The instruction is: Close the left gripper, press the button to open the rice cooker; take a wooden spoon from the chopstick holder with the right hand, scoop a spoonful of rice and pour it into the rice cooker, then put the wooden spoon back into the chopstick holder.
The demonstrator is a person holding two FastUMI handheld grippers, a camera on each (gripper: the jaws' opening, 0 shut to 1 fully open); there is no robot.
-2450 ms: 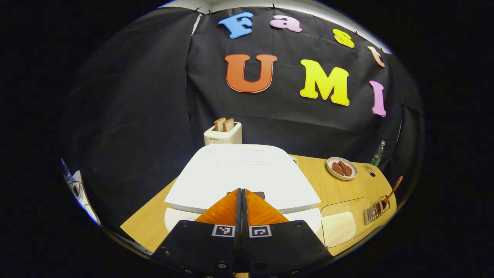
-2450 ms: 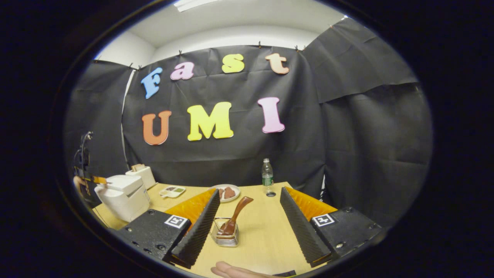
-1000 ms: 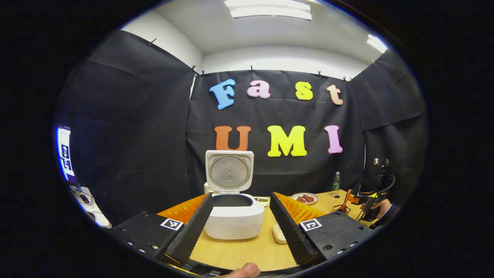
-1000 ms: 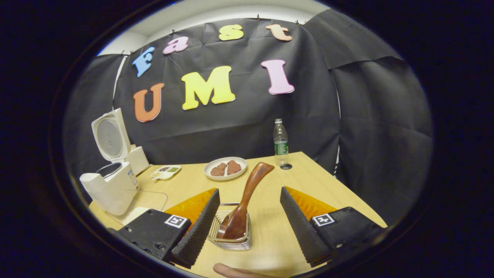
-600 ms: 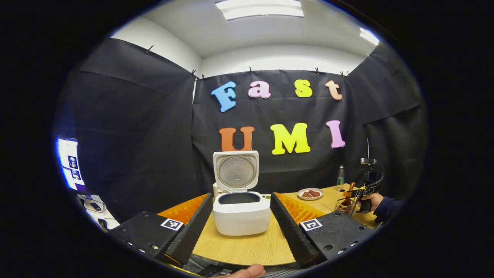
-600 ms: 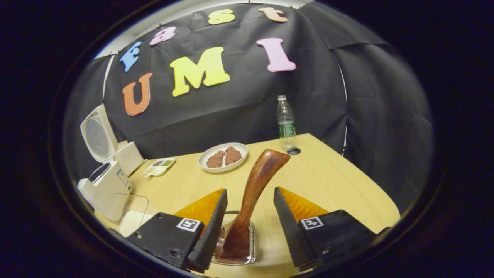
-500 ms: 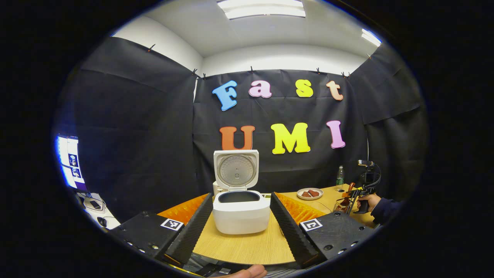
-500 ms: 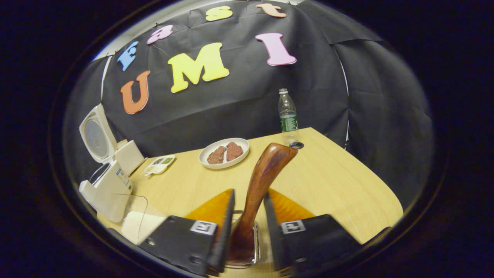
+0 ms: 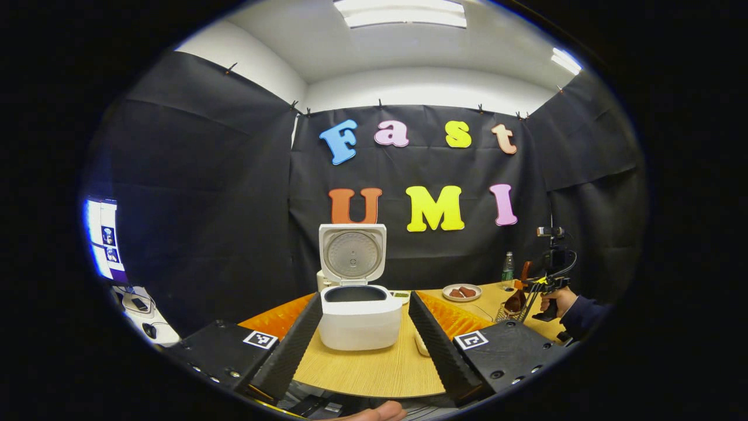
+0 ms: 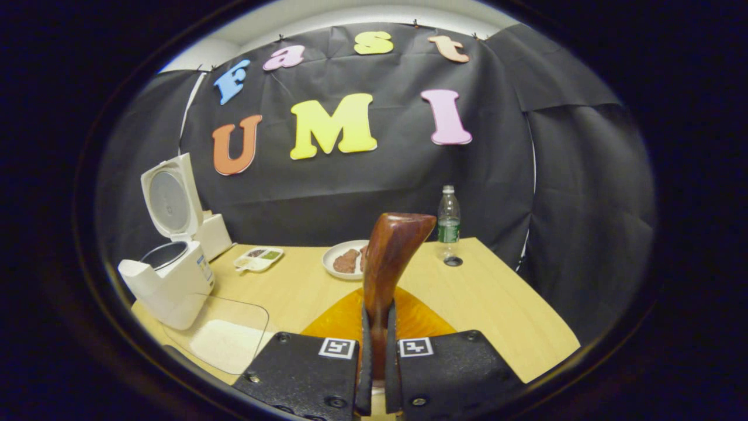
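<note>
The white rice cooker (image 9: 359, 318) stands on the wooden table with its lid (image 9: 352, 253) swung up. My left gripper (image 9: 365, 296) is open, held back from the cooker, which I see between its fingers. My right gripper (image 10: 377, 307) is shut on the handle of the dark wooden spoon (image 10: 390, 251), which sticks up and forward; the spoon's bowl is hidden below the fingers. In the left gripper view the right gripper (image 9: 533, 285) is far to the right in a hand (image 9: 554, 299), over the wire chopstick holder (image 9: 502, 313). The open cooker (image 10: 169, 280) is at the left in the right gripper view.
A clear container of rice (image 10: 219, 334) lies beside the cooker. Behind it stand a white toaster (image 10: 215, 234) and a small dish (image 10: 257, 257). A plate of meat (image 10: 345, 260), a water bottle (image 10: 449, 225) and its cap (image 10: 453, 261) are farther back on the table (image 10: 497, 316).
The left gripper opened and drew back from the cooker, whose lid sprang up. The right gripper moved in on the spoon, shut on its handle and lifted it out of the holder.
</note>
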